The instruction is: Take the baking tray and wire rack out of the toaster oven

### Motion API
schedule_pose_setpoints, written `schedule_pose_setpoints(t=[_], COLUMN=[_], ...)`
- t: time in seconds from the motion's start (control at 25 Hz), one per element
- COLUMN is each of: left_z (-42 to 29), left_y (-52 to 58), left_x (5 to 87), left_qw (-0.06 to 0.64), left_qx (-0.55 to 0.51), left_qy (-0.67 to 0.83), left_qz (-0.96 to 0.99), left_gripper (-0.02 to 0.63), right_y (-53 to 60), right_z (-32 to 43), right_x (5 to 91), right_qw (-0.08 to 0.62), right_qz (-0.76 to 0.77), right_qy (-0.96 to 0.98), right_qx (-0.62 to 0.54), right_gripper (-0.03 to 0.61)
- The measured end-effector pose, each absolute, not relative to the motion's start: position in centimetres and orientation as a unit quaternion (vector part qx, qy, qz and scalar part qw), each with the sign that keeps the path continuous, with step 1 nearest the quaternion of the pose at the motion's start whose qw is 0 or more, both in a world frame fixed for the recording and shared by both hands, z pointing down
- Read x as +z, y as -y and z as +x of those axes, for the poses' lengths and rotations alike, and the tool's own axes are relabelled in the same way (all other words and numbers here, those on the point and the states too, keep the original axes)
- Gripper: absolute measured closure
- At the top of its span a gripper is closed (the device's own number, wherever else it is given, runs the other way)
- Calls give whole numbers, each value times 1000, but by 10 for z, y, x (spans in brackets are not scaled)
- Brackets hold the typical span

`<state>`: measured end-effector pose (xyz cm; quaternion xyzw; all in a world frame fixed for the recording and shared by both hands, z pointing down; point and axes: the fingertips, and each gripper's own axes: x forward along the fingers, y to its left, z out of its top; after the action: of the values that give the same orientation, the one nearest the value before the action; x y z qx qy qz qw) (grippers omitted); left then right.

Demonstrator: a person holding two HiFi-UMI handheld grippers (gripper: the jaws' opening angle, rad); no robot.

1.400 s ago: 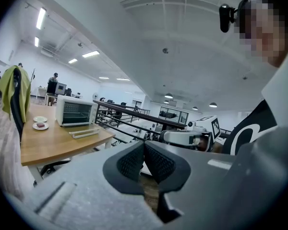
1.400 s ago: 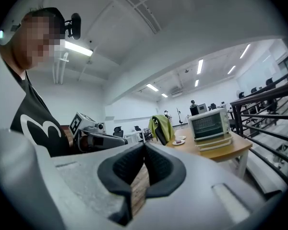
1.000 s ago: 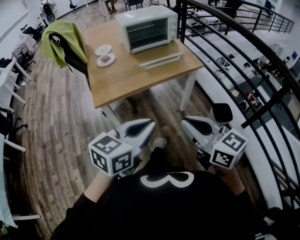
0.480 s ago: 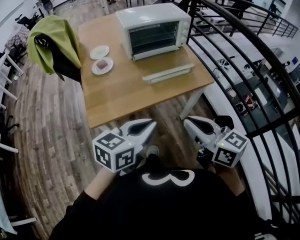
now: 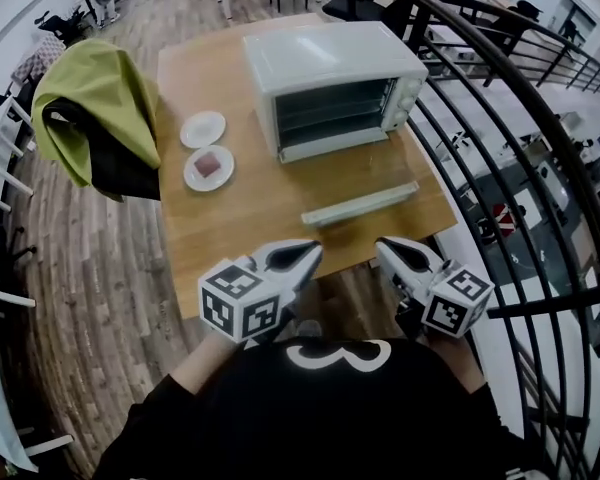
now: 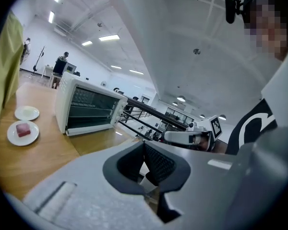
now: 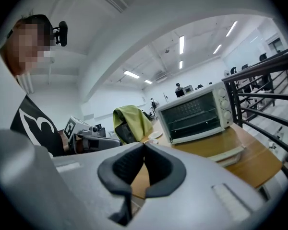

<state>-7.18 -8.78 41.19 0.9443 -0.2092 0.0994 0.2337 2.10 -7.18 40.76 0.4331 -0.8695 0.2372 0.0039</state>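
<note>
A white toaster oven (image 5: 330, 73) stands on the wooden table (image 5: 230, 218) with its glass door folded down flat, the door handle (image 5: 360, 204) towards me. Inside, rack-like shelves (image 5: 335, 108) show dimly; I cannot tell the tray from the wire rack. My left gripper (image 5: 310, 251) and right gripper (image 5: 384, 245) are held side by side at the table's near edge, short of the oven, both shut and empty. In the left gripper view the oven (image 6: 89, 109) lies ahead left of the left gripper (image 6: 144, 145). In the right gripper view the oven (image 7: 194, 111) stands ahead right of the right gripper (image 7: 144, 145).
Two small white plates (image 5: 203, 128) sit left of the oven, the nearer plate (image 5: 209, 166) holding a pinkish piece. A chair draped in green and black cloth (image 5: 90, 108) stands at the table's left. A black metal railing (image 5: 500, 118) runs close along the right.
The person has walked up to the table, so table and oven now sit nearer and larger. Both grippers moved forward together, staying shut, from above the floor to the table's edge.
</note>
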Motion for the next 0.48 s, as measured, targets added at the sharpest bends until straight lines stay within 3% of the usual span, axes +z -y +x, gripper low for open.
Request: schedule_pose_setpoints(t=[0.28, 0.48], left_z=[-41, -21], left_y=[148, 169], left_x=[433, 449], left_qw=[249, 317], left_qx=[105, 91], left_qy=[191, 183], left_qz=[944, 926], left_gripper=[601, 601], right_y=[128, 147], right_z=[52, 70], right_x=[427, 430], right_qw=[-11, -15], right_qz=[445, 450], right_qy=[857, 853], right_qx=[259, 262], right_gripper=[577, 577])
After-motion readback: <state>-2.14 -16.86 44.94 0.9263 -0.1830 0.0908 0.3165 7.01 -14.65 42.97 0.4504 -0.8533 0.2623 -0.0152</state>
